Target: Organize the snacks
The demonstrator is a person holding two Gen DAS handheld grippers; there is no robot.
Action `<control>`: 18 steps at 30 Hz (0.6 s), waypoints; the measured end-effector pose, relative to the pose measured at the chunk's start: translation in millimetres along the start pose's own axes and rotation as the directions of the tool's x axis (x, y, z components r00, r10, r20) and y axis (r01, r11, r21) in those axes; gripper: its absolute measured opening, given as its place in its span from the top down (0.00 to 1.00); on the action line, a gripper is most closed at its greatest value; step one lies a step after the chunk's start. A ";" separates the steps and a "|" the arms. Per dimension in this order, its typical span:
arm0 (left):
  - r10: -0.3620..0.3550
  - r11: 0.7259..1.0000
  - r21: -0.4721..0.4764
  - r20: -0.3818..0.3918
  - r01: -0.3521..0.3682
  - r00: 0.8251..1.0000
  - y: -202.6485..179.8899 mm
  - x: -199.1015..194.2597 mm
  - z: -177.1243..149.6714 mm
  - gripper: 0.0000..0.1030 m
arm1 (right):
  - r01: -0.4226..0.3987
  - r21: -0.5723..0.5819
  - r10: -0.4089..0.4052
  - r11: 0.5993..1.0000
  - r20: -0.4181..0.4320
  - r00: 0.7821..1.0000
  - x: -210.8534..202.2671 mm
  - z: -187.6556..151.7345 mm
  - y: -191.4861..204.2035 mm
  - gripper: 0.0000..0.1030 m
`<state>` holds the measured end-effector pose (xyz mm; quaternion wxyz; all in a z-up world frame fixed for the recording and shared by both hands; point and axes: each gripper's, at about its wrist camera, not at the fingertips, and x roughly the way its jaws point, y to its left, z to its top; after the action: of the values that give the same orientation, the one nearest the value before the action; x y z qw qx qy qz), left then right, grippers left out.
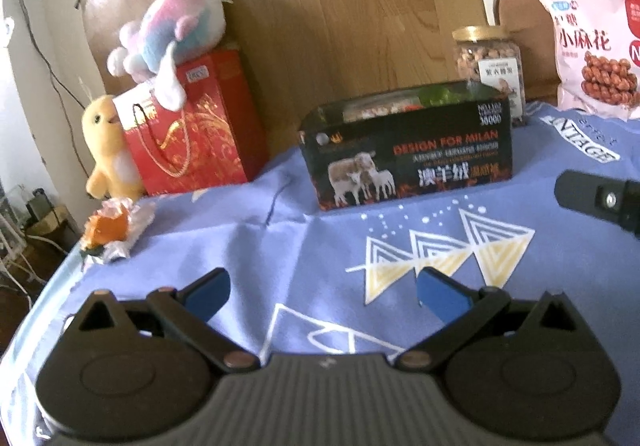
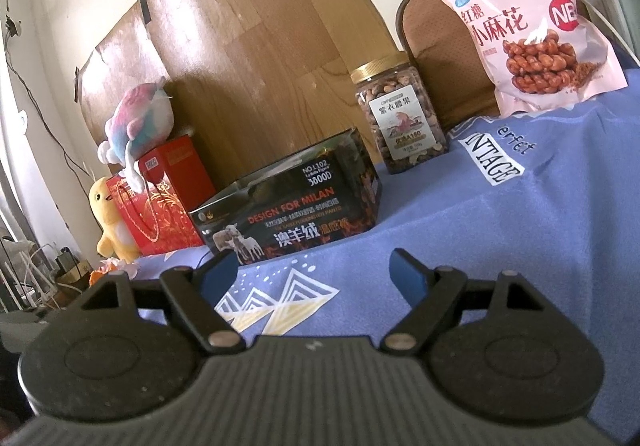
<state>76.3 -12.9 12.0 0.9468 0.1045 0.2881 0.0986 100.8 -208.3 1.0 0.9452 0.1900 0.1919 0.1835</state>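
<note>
Left gripper (image 1: 322,296): blue-padded fingers spread wide, nothing between them, held low over the blue printed tablecloth (image 1: 304,246). Right gripper (image 2: 314,278): likewise spread wide, holding nothing, above the same cloth near the white-and-yellow triangle print (image 2: 276,298). One dark fingertip of the right gripper visible at the right edge of the left wrist view.

Straight ahead of both tools: open-topped black box (image 1: 406,150) printed "DESIGN FOR MILAN" with sheep, standing on the cloth; green and pale packets showing above its rim, contents not clear enough to name. Just behind and right of the box: clear nut jar (image 2: 400,114) with gold lid, upright, near the cloth's far edge. Further right: pink snack bag (image 2: 528,22) of twisted dough sticks, propped upright against a brown chair back (image 2: 436,46).

Left of the box: red gift bag (image 1: 192,126) with gold cord handle; pastel plush toy (image 1: 176,30) lying on top of it; yellow plush chick (image 1: 106,150) leaning at its left side. Near the cloth's left edge: small crinkled orange-wrapped snack (image 1: 110,232), well apart from the box. Wood-pattern board (image 2: 248,38) taped to the wall behind everything.
</note>
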 end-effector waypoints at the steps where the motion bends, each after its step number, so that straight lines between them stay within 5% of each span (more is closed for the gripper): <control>1: 0.007 1.000 -0.001 0.006 -0.007 1.000 0.7 -1.6 1.1 0.00 | 0.000 0.000 0.000 1.000 0.002 1.000 -1.1 -0.2 -0.5 0.17; 18: 0.079 0.997 0.009 -0.002 -0.079 0.997 0.8 -5.8 1.9 0.00 | -0.001 0.002 0.001 1.000 0.006 1.000 -1.9 -0.3 -0.7 0.17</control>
<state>72.5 -13.8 16.7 0.9413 0.1199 0.2855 0.1347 99.2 -209.6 1.1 0.9455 0.1917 0.1892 0.1831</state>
